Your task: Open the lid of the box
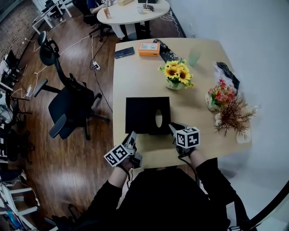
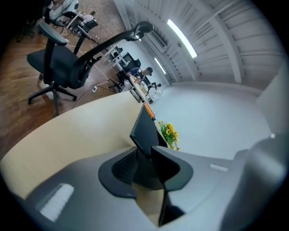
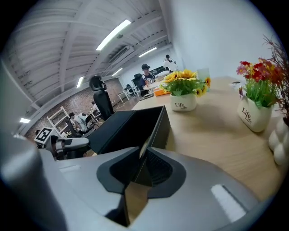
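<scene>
Left tongs (image 1: pixel 132 135), right tongs (image 1: pixel 172 127) on box (image 1: pixel 144 113)

Box (image 1: pixel 147 115): near corners were hidden under left claw (image 1: pixel 132 134) and right claw (image 1: pixel 172 128). Round table (image 1: pixel 131 11), top centre, ran off the frame edge. Orange pack (image 1: pixel 149 48): print was too small to read.

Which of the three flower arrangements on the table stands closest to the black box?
The yellow sunflowers, just beyond the black box's far corner; the others stand farther right.
</scene>
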The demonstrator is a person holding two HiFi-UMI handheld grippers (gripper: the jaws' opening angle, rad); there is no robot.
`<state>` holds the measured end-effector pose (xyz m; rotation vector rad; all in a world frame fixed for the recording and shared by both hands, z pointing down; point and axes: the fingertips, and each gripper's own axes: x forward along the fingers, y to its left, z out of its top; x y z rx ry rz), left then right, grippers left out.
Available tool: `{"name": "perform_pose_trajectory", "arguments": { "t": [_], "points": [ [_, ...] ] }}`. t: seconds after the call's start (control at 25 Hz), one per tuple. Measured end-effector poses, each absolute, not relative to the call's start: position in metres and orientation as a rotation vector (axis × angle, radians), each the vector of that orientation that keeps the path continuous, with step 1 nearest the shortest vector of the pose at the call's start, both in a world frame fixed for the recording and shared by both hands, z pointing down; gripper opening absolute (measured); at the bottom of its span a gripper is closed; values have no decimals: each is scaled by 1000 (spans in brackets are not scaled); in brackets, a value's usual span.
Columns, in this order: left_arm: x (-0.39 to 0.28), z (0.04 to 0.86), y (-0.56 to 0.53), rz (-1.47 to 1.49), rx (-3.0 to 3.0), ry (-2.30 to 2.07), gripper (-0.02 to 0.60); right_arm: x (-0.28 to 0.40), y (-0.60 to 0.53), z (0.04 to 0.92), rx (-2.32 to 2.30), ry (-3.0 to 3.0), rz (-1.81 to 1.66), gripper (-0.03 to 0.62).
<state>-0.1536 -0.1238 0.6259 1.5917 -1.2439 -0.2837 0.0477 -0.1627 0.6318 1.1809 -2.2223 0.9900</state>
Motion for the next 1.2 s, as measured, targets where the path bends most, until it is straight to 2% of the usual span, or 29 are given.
{"name": "perform_pose_trajectory", "arguments": {
  "t": [0.2, 0.28, 0.52, 0.72, 0.92, 1.2],
  "points": [
    [-182, 612, -100, -193, 1635, -1400, 72, 52, -162, 626, 1194, -2238, 921, 59],
    [-181, 598, -99, -115, 1727, -1433, 72, 62, -162, 610, 1284, -2248, 877, 11],
    [-129, 539, -110, 159, 2075, -1438, 69, 75, -151, 532, 1397, -2439, 749, 2],
    [-88, 476, -113, 409, 2611, -1581, 69, 76, -136, 460, 1473, -2621, 400, 0],
    [-84, 455, -108, 242, 2635, -1666, 50, 72, -121, 436, 1494, -2673, 284, 0],
    [-64, 463, -98, 277, 2664, -1596, 43, 76, -113, 450, 1485, -2645, 307, 0]
  ]
}}
